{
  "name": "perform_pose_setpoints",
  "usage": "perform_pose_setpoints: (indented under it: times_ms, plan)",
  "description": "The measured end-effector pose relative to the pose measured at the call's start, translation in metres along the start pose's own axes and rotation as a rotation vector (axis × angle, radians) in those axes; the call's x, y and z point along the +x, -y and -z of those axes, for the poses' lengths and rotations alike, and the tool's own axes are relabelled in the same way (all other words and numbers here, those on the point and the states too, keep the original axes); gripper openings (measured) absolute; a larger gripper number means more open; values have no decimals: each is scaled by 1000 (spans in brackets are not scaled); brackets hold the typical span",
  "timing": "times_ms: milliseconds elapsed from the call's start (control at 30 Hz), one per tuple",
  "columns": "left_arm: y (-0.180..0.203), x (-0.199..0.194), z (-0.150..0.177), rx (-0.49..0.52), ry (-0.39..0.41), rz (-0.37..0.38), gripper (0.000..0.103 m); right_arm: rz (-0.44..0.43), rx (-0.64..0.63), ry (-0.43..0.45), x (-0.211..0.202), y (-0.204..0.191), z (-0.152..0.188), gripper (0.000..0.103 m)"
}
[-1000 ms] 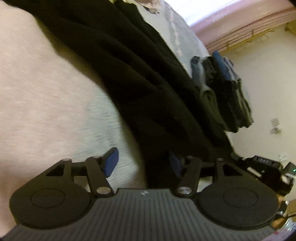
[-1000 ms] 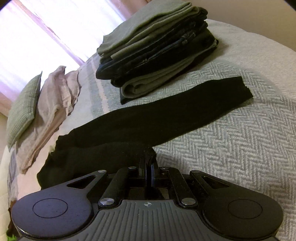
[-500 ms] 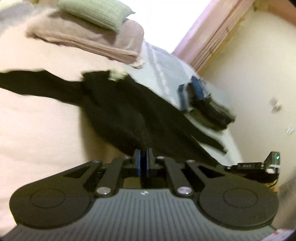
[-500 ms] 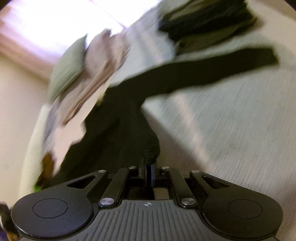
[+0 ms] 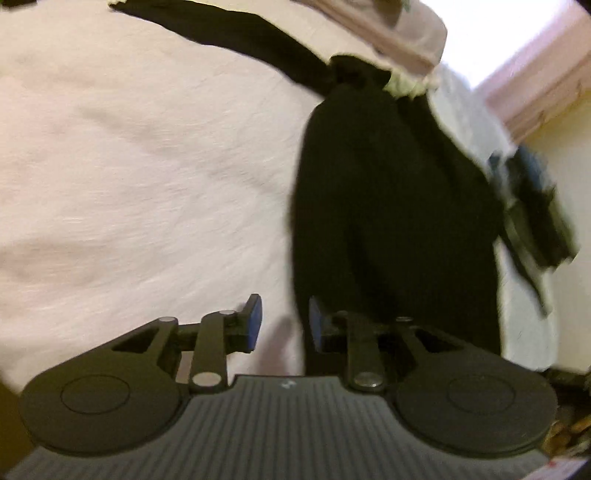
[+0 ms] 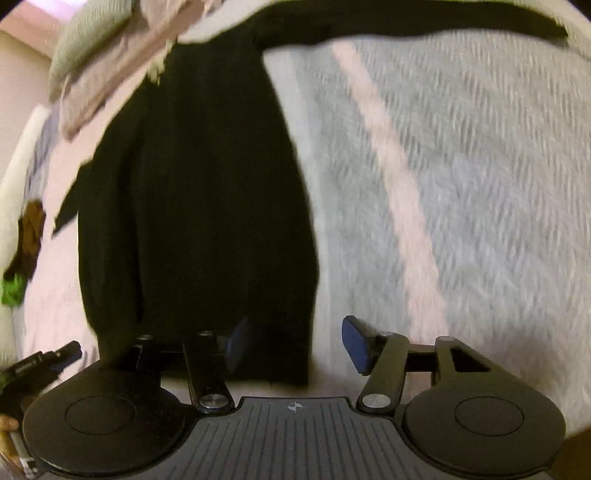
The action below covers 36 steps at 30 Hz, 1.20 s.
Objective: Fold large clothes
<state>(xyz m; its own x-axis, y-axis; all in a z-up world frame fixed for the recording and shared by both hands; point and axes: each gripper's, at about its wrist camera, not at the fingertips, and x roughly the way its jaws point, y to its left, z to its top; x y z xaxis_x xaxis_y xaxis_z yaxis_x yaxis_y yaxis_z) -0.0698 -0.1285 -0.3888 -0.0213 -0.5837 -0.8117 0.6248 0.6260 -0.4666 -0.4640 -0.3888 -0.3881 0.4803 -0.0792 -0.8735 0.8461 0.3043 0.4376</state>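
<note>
A black long-sleeved garment lies flat on the bed, its body running away from me and one sleeve stretched to the far left. In the right wrist view the same garment has its other sleeve reaching far right. My left gripper stands open at the garment's near left hem corner, nothing between its blue pads. My right gripper is open over the near right hem corner, the left pad over the cloth, holding nothing.
The bed is covered by a pale herringbone blanket. A stack of folded dark clothes sits at the right. Pillows lie at the head of the bed beyond the collar. The other gripper's edge shows at lower left.
Both grippers were shut on the garment's hem half a second ago and have now opened, letting it go. The garment now lies spread flat with the hem pulled toward me.
</note>
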Motion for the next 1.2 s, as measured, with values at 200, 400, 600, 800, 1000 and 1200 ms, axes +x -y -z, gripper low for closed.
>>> perform_pose_setpoints:
  times_ms: [200, 400, 600, 800, 1000, 1200]
  plan:
    - [0, 40, 3, -54, -20, 11, 4, -60, 38, 73, 29, 5, 4, 7]
    - [27, -35, -5, 149, 127, 2, 4, -162, 33, 103, -6, -6, 11, 7]
    - [2, 6, 11, 140, -92, -181, 11, -106, 149, -50, 28, 9, 9, 18]
    - [-30, -28, -43, 16, 78, -183, 40, -37, 80, -30, 5, 1, -31, 57]
    - [-86, 11, -171, -109, 266, -217, 71, 50, 237, 88, 10, 10, -77, 57]
    - [-147, 73, -278, -318, 338, -284, 77, 140, 242, 125, 33, -16, -97, 57]
